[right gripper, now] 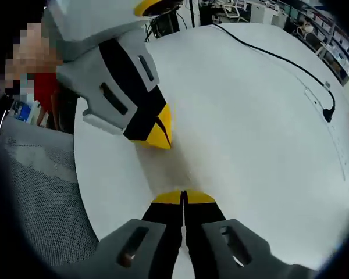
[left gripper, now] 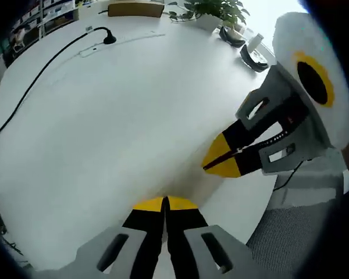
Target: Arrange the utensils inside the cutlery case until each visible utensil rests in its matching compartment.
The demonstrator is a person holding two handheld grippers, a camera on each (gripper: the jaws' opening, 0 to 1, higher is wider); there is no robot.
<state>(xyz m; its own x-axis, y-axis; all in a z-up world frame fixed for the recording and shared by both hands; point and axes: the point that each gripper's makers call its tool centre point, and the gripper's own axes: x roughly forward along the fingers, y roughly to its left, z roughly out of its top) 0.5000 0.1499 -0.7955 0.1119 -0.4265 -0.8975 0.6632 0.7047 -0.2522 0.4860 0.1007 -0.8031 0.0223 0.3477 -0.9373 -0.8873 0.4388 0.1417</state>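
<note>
Both claws are pressed fully closed with nothing between them: the left gripper rises at the bottom centre of its view, matte black jaws capped in yellow on grey plastic bodies, and the right gripper looks the same in its own view. Each appears from the side in the other's view, wedge-shaped and also closed. Beneath them lies a smooth, round white table. A thin black cable runs across the upper left, with a leafy potted plant at the top edge. I can't spot the cutlery case or utensils anywhere.
</note>
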